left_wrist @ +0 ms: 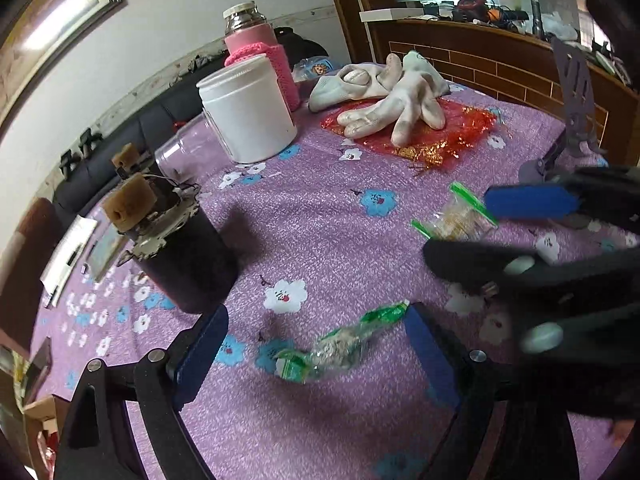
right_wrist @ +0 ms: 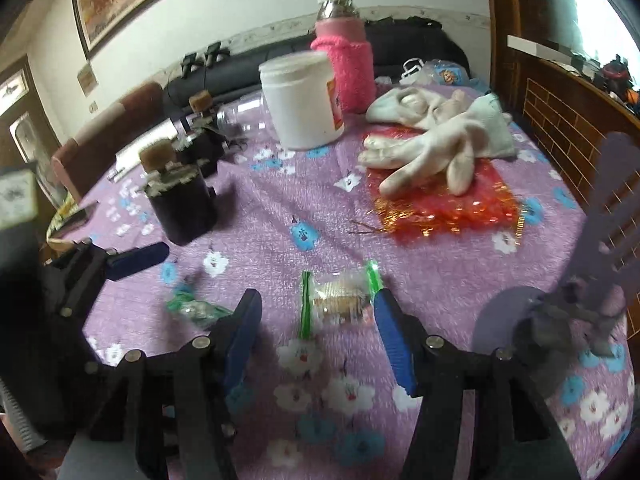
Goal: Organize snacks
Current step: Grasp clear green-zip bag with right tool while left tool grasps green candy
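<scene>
Purple flowered tablecloth carries two clear snack packets with green ends. Left gripper: jaws spread wide, crumpled packet lying on the cloth between the blue pads, touching neither as far as visible. Right gripper: jaws spread, flat cracker packet on the cloth between the pads; its right green end sits just beside or against the right pad, contact not resolvable. Farther back: white tub, pink-sleeved flask, white gloves on red mesh bag; dark canister left of centre.
</scene>
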The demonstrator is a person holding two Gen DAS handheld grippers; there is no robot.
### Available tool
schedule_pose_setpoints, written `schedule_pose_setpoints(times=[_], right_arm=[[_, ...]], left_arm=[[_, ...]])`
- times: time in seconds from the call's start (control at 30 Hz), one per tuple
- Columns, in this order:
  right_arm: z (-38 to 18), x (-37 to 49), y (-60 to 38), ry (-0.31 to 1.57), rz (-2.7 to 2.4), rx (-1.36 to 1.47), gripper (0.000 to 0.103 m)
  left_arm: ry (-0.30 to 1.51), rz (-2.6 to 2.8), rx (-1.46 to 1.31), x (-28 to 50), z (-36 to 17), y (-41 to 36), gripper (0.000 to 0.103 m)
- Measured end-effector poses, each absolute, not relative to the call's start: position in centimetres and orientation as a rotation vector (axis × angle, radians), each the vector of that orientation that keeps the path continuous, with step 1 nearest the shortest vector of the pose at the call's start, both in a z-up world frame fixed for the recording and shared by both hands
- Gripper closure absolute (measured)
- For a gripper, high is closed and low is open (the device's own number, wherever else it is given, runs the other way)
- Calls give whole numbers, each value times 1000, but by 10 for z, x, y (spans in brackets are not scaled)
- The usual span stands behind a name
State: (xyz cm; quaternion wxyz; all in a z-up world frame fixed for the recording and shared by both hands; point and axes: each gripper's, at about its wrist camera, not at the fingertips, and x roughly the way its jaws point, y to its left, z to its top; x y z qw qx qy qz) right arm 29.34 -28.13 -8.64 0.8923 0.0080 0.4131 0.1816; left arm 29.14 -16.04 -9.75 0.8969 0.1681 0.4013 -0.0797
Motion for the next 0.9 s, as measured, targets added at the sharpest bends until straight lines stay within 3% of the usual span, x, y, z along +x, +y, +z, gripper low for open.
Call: schedule_pose_setpoints(times=[0.1,0.13,0.17,0.3,0.4,0.9], right_arm=[[-94,302,-279,889,362,6,51],[-92,301,-281,874,356,12,64],[-92,300,-283,873,356,22,68],[-90,293,-293,855,364,62,72],[-87,285,-298,842,371,78,74],[-65,258,-308,781,407,160,76]], left_arm=[[854,-189,304,296,-99,-155,12],[866,-210,276,297,-99,-152,18],[875,-234,247,299,-99,-150,25],[885,-306,187,295,-99,-152,66],[882,-333,204,291,-99,-160,86],[913,-342,13,269,-93,-119,89]])
